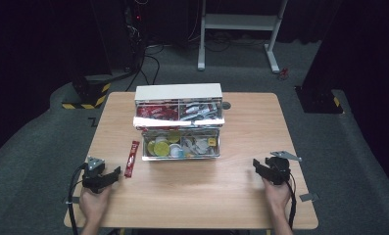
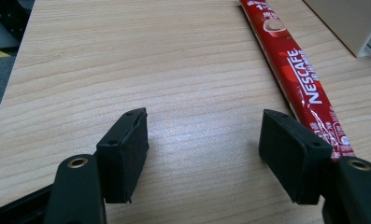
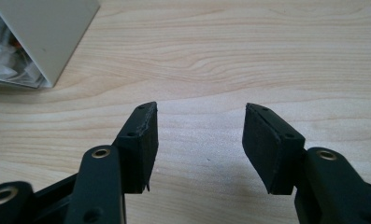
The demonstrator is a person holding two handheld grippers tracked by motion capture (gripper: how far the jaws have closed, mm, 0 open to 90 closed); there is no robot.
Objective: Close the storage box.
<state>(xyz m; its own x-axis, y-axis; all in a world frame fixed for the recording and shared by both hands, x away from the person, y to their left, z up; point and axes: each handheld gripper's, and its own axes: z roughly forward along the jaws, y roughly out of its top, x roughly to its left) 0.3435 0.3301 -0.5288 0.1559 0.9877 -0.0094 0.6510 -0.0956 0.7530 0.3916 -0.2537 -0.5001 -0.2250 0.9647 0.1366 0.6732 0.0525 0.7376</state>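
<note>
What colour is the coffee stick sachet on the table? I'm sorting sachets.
Red with white lettering; the sachet shows best in the left gripper view.

Both my grippers are black: left gripper (image 1: 102,177) lower left of the high view, right gripper (image 1: 270,169) lower right. Each has a grey three-cornered plate on top and a black cable trailing back. Up close I see flat black foam-like pads (image 3: 144,140), brass-ringed holes, small screws; forearms unsleeved.
</note>
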